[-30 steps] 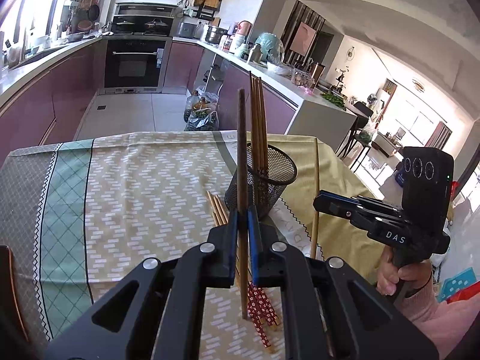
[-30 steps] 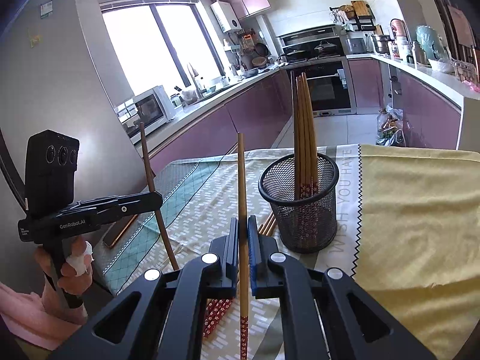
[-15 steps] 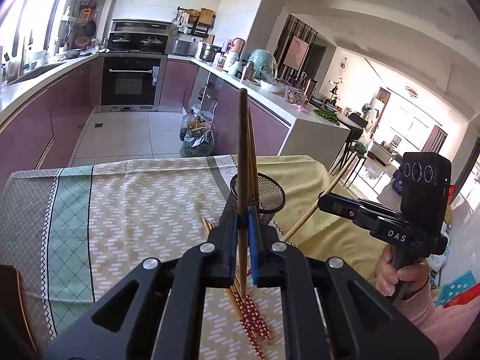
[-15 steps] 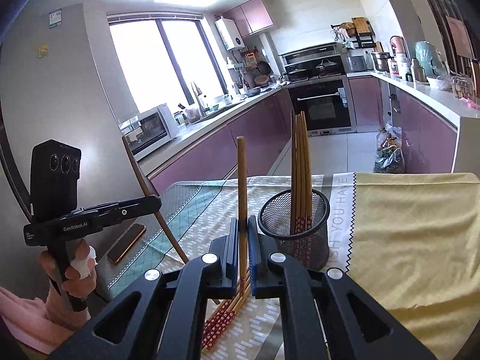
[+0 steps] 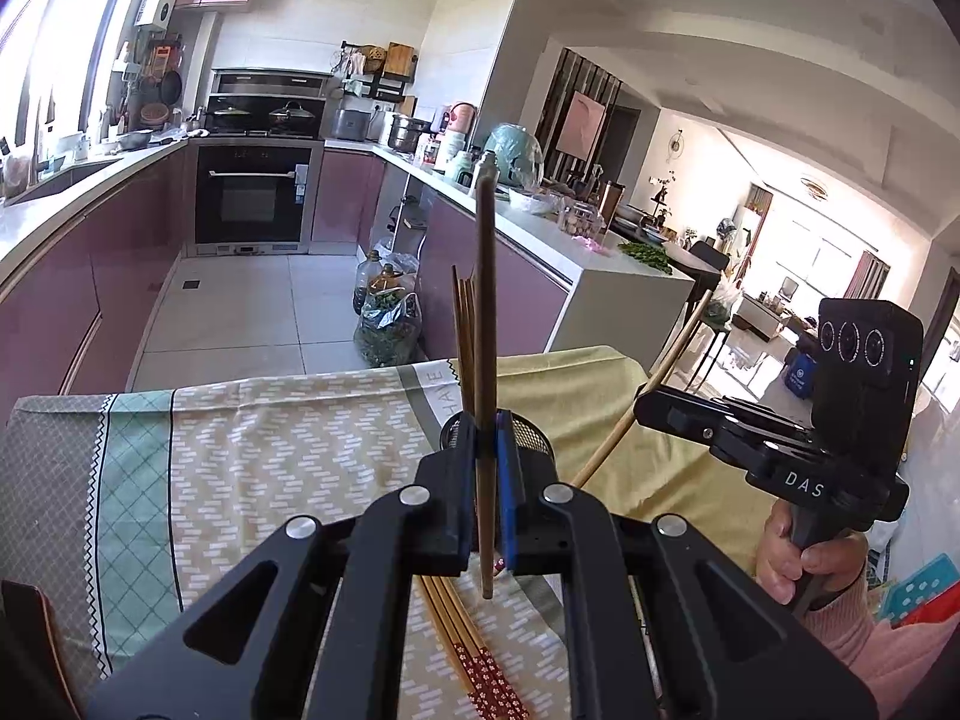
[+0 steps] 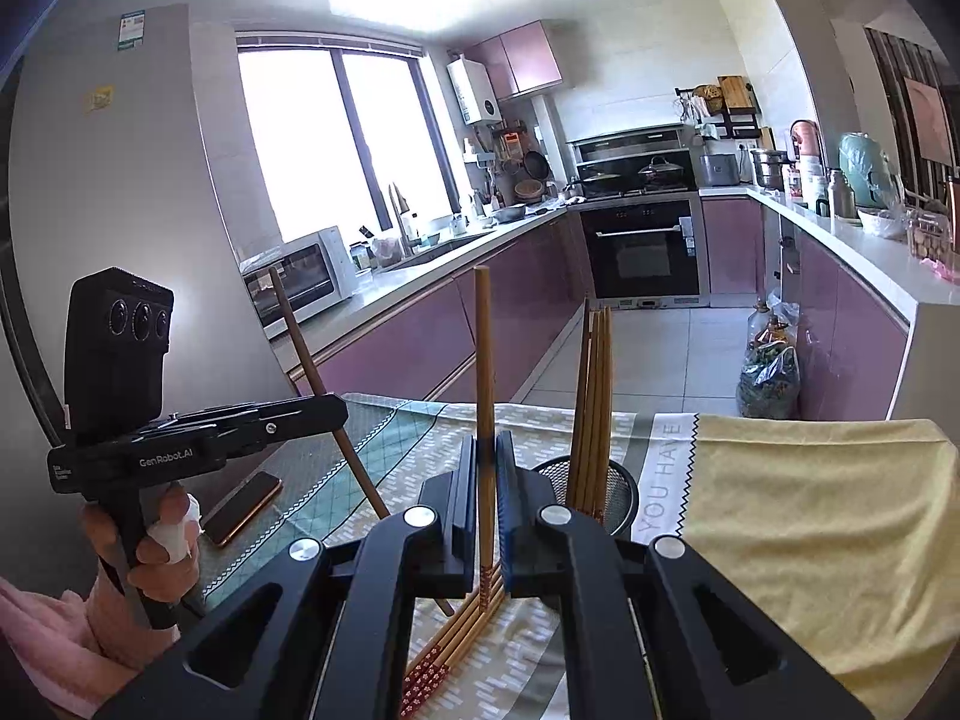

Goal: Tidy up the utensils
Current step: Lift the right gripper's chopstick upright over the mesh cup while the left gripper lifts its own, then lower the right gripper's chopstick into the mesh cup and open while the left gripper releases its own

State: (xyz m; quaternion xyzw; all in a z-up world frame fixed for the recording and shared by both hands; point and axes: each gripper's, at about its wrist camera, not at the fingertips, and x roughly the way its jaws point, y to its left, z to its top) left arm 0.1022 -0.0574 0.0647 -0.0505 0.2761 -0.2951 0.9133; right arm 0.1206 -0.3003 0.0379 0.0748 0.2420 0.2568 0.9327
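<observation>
My left gripper (image 5: 487, 438) is shut on a dark brown chopstick (image 5: 485, 312) that stands upright above the table. My right gripper (image 6: 486, 456) is shut on a lighter wooden chopstick (image 6: 483, 360), also upright. A black mesh holder (image 6: 624, 489) with several chopsticks (image 6: 594, 396) standing in it sits just beyond both grippers; in the left wrist view the holder (image 5: 537, 438) is mostly hidden behind the fingers. Several loose chopsticks with red patterned ends (image 6: 456, 636) lie on the tablecloth below. Each view shows the other gripper: the right gripper (image 5: 654, 405) with its tilted chopstick, the left gripper (image 6: 336, 411) likewise.
A patterned tablecloth (image 5: 270, 456) covers the table, with a yellow cloth (image 6: 810, 510) on its right part. A phone (image 6: 243, 507) lies near the table's left edge. Kitchen counters (image 6: 432, 276), an oven and bagged bottles (image 5: 387, 318) on the floor lie beyond.
Both grippers have risen with their chopsticks, so the table and holder sit lower in both views. Each chopstick seen in the other hand's gripper now leans instead of standing straight.
</observation>
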